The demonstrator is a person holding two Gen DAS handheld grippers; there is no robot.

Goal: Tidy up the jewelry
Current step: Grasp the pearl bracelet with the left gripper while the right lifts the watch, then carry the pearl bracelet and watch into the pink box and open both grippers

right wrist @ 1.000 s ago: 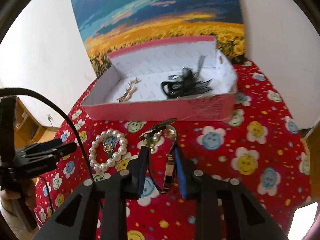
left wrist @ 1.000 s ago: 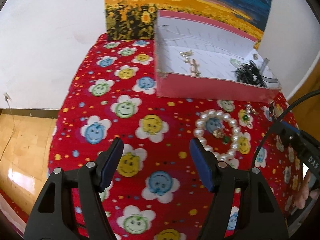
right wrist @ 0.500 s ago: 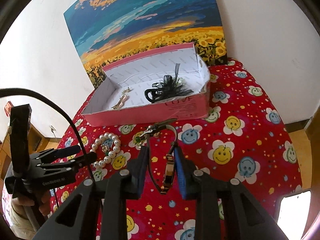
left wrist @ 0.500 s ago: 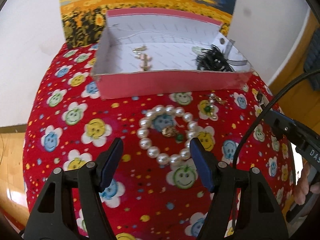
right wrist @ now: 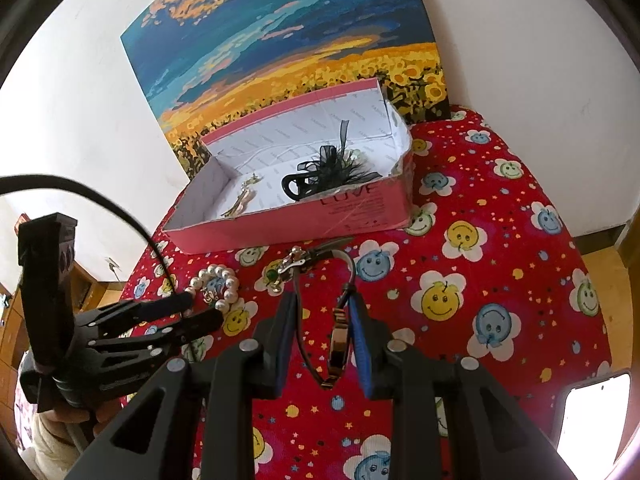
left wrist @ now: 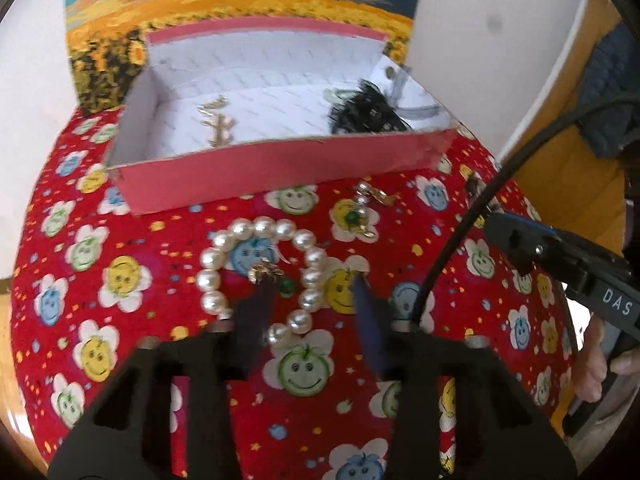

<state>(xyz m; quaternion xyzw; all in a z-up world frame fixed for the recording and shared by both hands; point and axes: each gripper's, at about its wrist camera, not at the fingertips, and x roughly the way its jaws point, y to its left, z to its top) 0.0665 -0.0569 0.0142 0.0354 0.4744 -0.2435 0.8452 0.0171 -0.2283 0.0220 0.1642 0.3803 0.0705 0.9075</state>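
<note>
Left hand-held gripper (left wrist: 310, 292): jaws apart, lowered around the near right arc of the pearl bracelet (left wrist: 262, 276) – not closed on it.
Right hand-held gripper (right wrist: 323, 308): clamped on a dark cord bracelet (right wrist: 338, 332) with a metal clasp, held above the worktop (right wrist: 500, 264).
Pearl bracelet: flat on the red smiley cloth, near the pink box (left wrist: 276, 168).
Earring (left wrist: 362, 216): right of the pearls – just before the box.
Box: holds a gold clip (left wrist: 218, 122) at left, black feather piece (left wrist: 366, 114) at right.

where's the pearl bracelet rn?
The pearl bracelet lies on the red smiley tablecloth in front of the pink box, with the left gripper straddling its near right side; the small green-bead earring sits to its right.
</note>
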